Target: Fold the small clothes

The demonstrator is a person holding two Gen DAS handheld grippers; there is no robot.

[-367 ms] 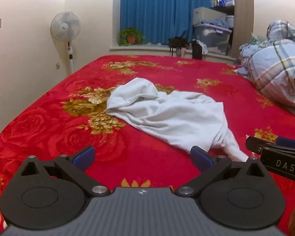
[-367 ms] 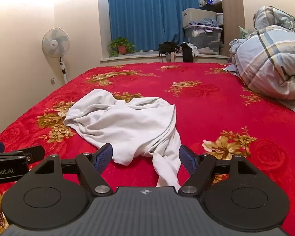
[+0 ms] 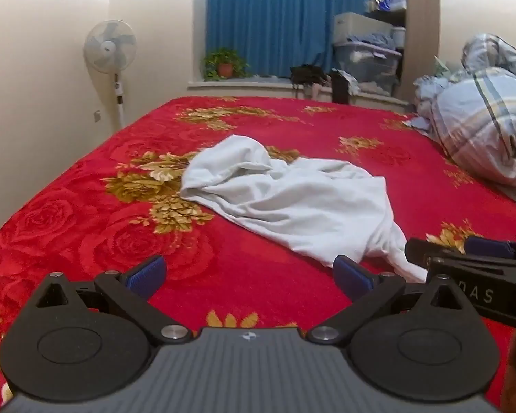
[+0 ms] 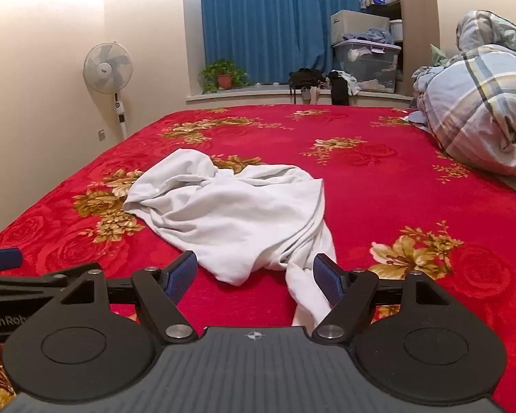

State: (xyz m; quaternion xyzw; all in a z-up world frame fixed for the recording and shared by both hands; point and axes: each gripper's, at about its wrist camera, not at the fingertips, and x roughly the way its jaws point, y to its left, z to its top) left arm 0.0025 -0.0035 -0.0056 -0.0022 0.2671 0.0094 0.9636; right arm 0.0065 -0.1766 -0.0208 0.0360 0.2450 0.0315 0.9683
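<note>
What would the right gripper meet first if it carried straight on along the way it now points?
Probably the crumpled white garment: its trailing end already lies between the open jaws of the right gripper, with the red bedspread underneath. How near it is cannot be told.

**Bedroom in warm light**

A red floral bedspread (image 4: 378, 172) is covering the bed. Blue curtains (image 4: 265, 24) are hanging over the window ledge, where a potted plant (image 4: 223, 75) is sitting. A white fan (image 4: 108, 69) is standing by the cream wall (image 4: 34, 51); a plaid quilt (image 4: 481, 103) is lying bunched at right.
</note>
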